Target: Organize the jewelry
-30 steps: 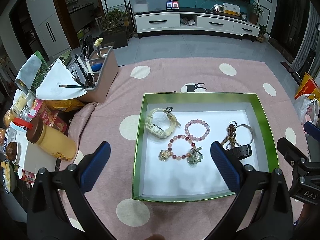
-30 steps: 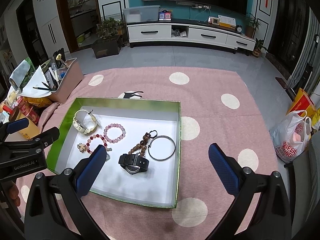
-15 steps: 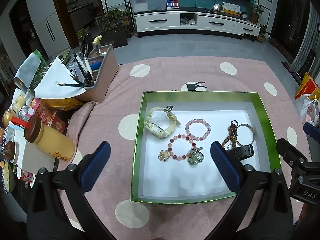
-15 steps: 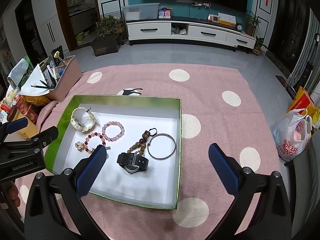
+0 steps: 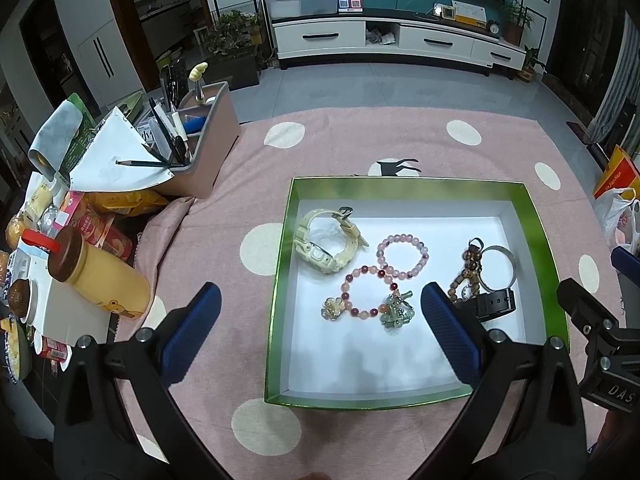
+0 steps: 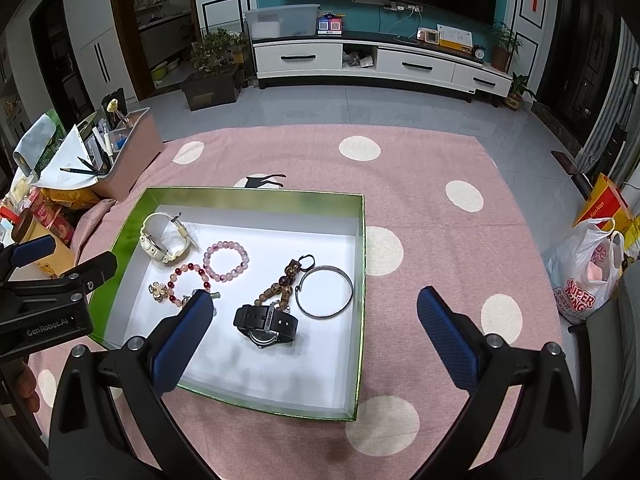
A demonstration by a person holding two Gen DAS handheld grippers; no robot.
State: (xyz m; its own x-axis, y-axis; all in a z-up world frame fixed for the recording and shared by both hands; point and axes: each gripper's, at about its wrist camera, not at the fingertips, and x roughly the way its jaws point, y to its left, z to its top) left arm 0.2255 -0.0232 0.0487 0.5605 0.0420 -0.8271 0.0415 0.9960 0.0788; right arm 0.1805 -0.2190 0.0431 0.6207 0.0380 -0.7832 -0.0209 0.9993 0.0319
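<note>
A: Where is the jewelry?

B: All inside the green box (image 6: 362, 280) on the pink spotted cloth (image 6: 420, 240). The cream watch (image 6: 164, 242) lies at the far left, the pink bracelet (image 6: 226, 261) just right of it, and the red bracelet (image 6: 188, 280) nearer, touching the pink one.

A: And the right side?

B: The black watch (image 6: 266, 322) sits near the middle, with the brown bead string (image 6: 280, 286) just beyond it and the silver bangle (image 6: 326, 291) to the right.

A: The 2 tools?

B: The left gripper (image 5: 320, 332) and right gripper (image 6: 312, 330) both hang above the near edge, fingers spread wide, holding nothing.
</note>
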